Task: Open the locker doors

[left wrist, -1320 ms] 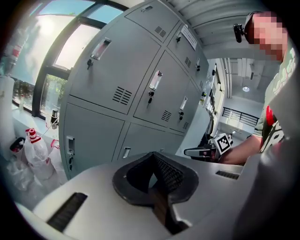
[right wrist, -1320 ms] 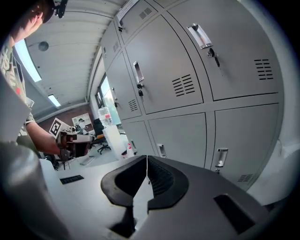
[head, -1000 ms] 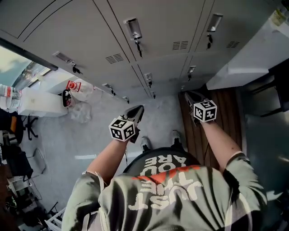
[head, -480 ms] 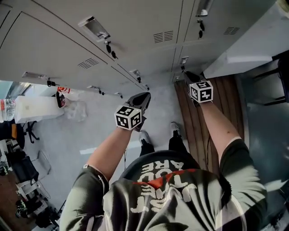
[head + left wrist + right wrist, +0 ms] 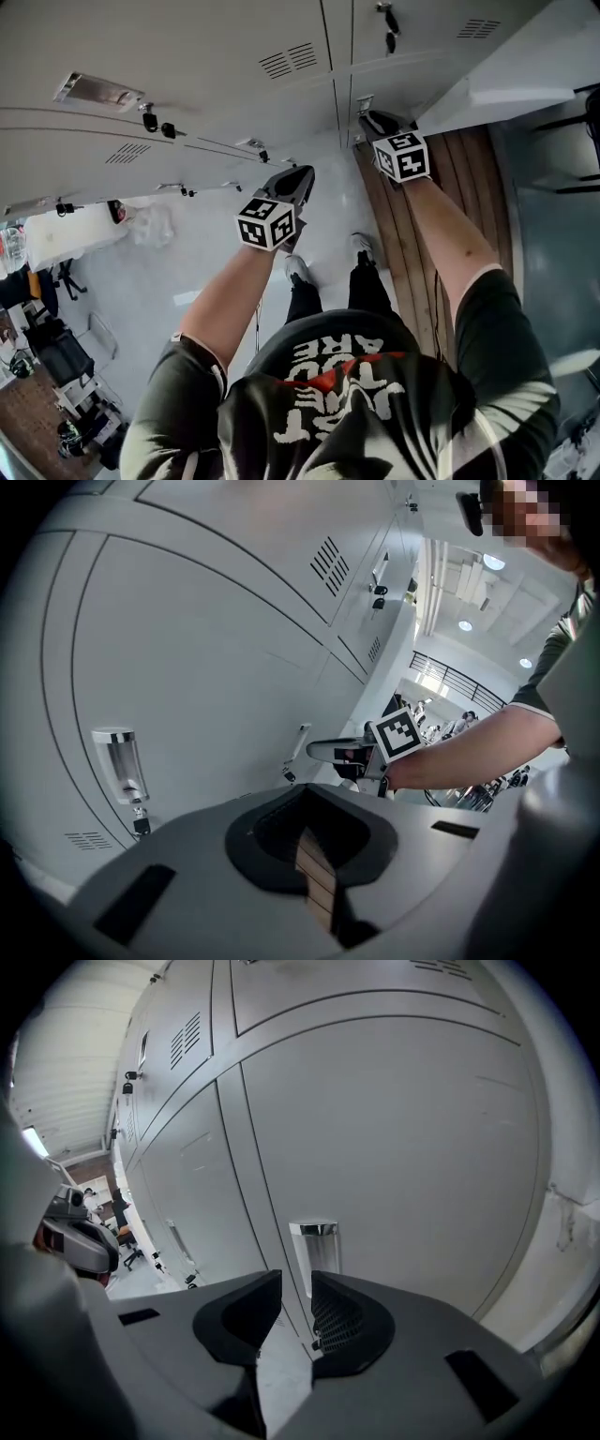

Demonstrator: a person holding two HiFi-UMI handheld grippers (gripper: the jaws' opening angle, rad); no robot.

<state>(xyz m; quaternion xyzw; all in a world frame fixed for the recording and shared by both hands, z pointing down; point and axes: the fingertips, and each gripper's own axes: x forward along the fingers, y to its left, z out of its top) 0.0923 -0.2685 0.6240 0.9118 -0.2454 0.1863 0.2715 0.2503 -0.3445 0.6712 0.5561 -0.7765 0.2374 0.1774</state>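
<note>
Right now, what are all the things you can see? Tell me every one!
locker doors: several, light grey, shut, on the wall ahead
door handles: one per door, shiny silver
keys: several, dark, hanging under handles
vent slots: several sets, dark, on the doors
floor: one, pale grey, below the lockers
wood strip: one, brown, floor at right
counter: one, white, far left
plastic bag: one, clear, beside the counter
shoes: two, white-and-dark, on the floor
marker cubes: two, black-and-white, one per gripper
left gripper: one, grey, jaws together, empty
right gripper: one, grey, jaws just been opening, nothing between them, a handle just ahead
</note>
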